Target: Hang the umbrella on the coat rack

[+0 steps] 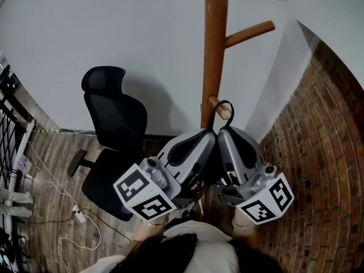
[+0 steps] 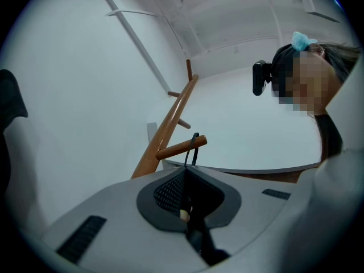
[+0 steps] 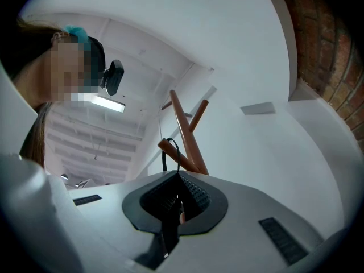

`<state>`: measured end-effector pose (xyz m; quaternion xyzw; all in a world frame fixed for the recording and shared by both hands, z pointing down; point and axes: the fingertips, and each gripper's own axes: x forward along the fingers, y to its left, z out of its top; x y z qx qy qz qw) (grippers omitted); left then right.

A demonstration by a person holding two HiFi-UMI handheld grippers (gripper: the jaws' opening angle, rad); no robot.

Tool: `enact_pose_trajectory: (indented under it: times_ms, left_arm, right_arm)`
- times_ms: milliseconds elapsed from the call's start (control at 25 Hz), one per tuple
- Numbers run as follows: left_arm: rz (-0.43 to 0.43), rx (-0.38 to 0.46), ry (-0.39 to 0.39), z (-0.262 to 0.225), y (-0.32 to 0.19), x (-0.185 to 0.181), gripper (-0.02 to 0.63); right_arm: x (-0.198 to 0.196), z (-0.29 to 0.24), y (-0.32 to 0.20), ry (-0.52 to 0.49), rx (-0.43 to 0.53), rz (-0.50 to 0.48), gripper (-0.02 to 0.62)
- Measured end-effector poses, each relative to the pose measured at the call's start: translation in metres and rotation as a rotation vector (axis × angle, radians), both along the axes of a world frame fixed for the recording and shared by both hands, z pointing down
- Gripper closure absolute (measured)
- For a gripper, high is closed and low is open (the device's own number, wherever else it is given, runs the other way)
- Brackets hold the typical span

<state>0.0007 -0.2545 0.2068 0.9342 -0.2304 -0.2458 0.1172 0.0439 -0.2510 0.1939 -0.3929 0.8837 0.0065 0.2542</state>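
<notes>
In the head view the left gripper (image 1: 208,134) and right gripper (image 1: 222,132) meet just near the coat rack (image 1: 214,50), the umbrella strap (image 1: 230,104) looped over its low peg (image 1: 219,108). The left gripper view shows jaws clamped on the dark umbrella (image 2: 197,235), just below the peg; the right gripper view shows its jaws pinching it too

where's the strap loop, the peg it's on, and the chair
strap loop (image 2: 195,136): left gripper view, where it crosses the peg
peg (image 2: 179,148): left gripper view, mid-shaft
chair (image 1: 116,118): head view, backrest
</notes>
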Motion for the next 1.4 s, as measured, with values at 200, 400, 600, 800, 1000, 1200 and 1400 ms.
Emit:
enact_pose_trajectory:
  times_ms: [200,400,600,800,1000,1200,1400]
  left_arm:
    - [-0.001,-0.023,0.000,0.007,-0.009,0.000,0.595]
    - [0.001,-0.043,0.003,0.013,-0.013,-0.002,0.595]
    - [-0.002,-0.063,0.002,0.019,-0.022,-0.001,0.595]
    - [-0.003,-0.087,-0.002,0.028,-0.033,-0.002,0.595]
    - [0.004,-0.106,-0.003,0.035,-0.042,-0.001,0.595]
    - [0.004,-0.119,-0.005,0.040,-0.046,0.000,0.594]
    - [0.003,-0.132,-0.003,0.044,-0.048,0.000,0.595]
  right_arm:
    - [0.000,0.006,-0.009,0.001,-0.018,-0.002,0.560]
    - [-0.002,0.013,-0.013,0.001,-0.034,0.000,0.559]
    - [-0.002,0.018,-0.023,0.004,-0.054,-0.005,0.560]
    - [-0.003,0.028,-0.035,0.002,-0.077,-0.003,0.559]
    - [-0.001,0.034,-0.045,-0.005,-0.091,-0.005,0.558]
    - [-0.001,0.039,-0.047,-0.001,-0.097,-0.004,0.558]
    - [-0.001,0.043,-0.050,0.000,-0.103,-0.002,0.558]
